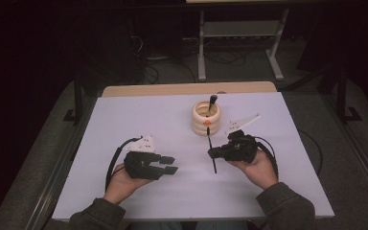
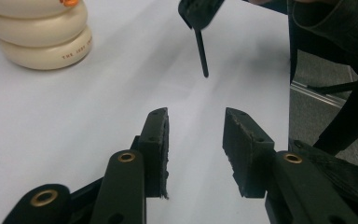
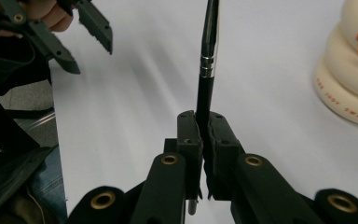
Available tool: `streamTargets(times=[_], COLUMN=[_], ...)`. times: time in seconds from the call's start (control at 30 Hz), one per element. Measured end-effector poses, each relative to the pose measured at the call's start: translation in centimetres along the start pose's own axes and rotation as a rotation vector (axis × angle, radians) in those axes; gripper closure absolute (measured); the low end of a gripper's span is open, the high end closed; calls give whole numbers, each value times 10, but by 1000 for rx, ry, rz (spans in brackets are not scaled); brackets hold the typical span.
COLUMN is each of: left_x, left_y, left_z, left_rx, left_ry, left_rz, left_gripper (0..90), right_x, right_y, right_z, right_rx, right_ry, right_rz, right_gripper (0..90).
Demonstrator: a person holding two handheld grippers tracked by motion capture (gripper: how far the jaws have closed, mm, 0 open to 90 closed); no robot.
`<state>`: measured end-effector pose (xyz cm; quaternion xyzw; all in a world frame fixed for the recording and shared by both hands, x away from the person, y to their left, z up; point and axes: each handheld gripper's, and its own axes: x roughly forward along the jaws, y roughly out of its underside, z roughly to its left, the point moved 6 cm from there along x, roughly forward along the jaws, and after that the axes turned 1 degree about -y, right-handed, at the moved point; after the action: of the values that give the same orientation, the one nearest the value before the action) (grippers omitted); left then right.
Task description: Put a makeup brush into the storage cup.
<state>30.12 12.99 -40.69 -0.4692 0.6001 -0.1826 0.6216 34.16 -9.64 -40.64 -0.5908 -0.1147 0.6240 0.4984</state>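
Right gripper fingers clamped on black pen, held over bench near cream ring-stacked pen holder; left gripper fingers apart, empty; risks: narrow grip near pen's end lets it pivot or slip; tip may strike holder rim, tipping holder, second pen inside blocking entry

Lab: white-covered table, floor cables, metal stand frame.

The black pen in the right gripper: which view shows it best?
The right gripper view: the pen rises large and sharp from shut jaws. The high view shows it thin and small; the left gripper view catches one end.
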Motion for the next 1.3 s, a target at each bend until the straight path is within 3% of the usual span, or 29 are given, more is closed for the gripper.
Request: streamTargets(times=[0.4, 0.6, 1.0, 1.3], left_x=[-7, -11, -15, -21], left_y=[11, 12, 13, 12], left_z=[7, 8, 11, 14], left_rx=[-21, -12, -16, -20], left_ry=[-39, -56, -69, -76], left_rz=[-15, -24, -29, -41], left_gripper=[536, 527, 523, 523], right_x=[-20, -23, -26, -30], right_y=[-22, -33, -62, -85], right_z=[-19, -27, -33, -48], right_rx=[34, 58, 57, 68], right_ry=[23, 32, 56, 90], right_rz=[-47, -58, -70, -70], right_gripper=[850, 850, 850, 850])
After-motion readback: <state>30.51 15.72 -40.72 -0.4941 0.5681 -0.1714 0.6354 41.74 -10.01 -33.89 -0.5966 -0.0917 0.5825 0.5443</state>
